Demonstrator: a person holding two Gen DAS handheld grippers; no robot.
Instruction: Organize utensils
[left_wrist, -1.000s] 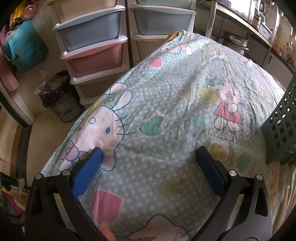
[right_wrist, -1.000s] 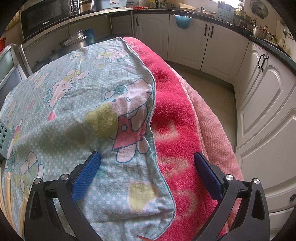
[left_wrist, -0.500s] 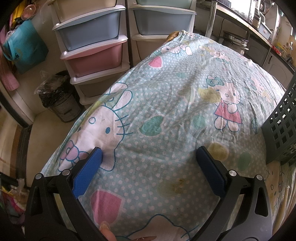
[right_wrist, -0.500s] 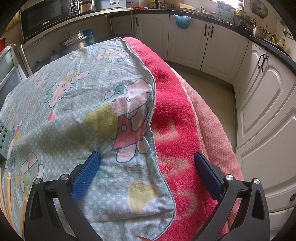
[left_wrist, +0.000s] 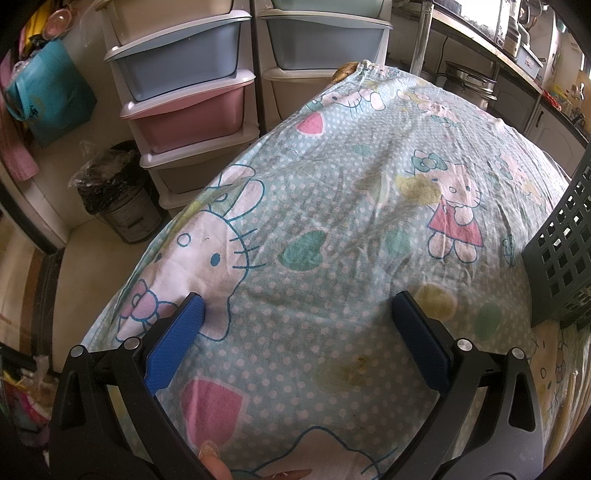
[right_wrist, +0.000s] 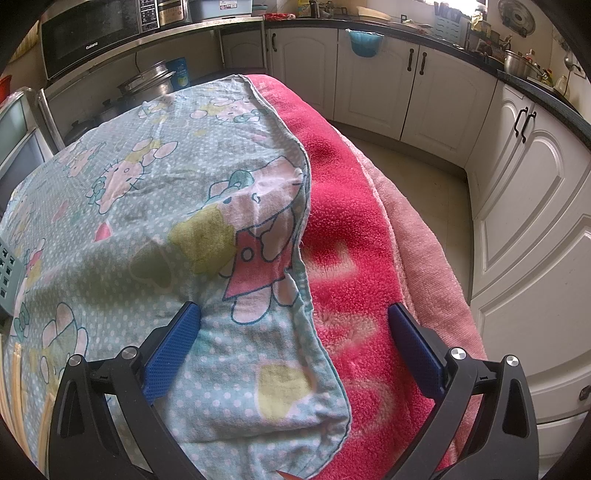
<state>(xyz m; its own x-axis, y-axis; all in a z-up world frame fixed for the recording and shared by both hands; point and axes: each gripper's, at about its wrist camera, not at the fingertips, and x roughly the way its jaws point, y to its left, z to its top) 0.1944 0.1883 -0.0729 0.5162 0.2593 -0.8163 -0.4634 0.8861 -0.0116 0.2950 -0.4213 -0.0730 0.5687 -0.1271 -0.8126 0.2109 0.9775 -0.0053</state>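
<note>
So at this point you had the left gripper (left_wrist: 297, 314) hanging over the cartoon-cat cloth (left_wrist: 332, 221) with its blue fingers (left_wrist: 173, 343) spread wide and nothing between them. Same deal on the other side: your right gripper (right_wrist: 293, 325) was wide open too, empty, sitting right above where the printed cloth's edge met the red towel (right_wrist: 354, 258) underneath it. A lighter pink towel (right_wrist: 417, 240) showed just past the red one.

The dark slotted basket (left_wrist: 565, 243) stood on the cloth at the far right of the left wrist view, near that gripper's right finger but not touching it. In the right wrist view only a pale green sliver of it showed at the left edge. As for the utensils, some thin pale sticks (right_wrist: 16, 373) lay at the left edge of the right view, maybe chopsticks, honestly couldn't tell.

Stacked plastic drawers (left_wrist: 184, 96) stood beyond the cloth on the left side, white cabinets (right_wrist: 417, 74) on the right.
</note>
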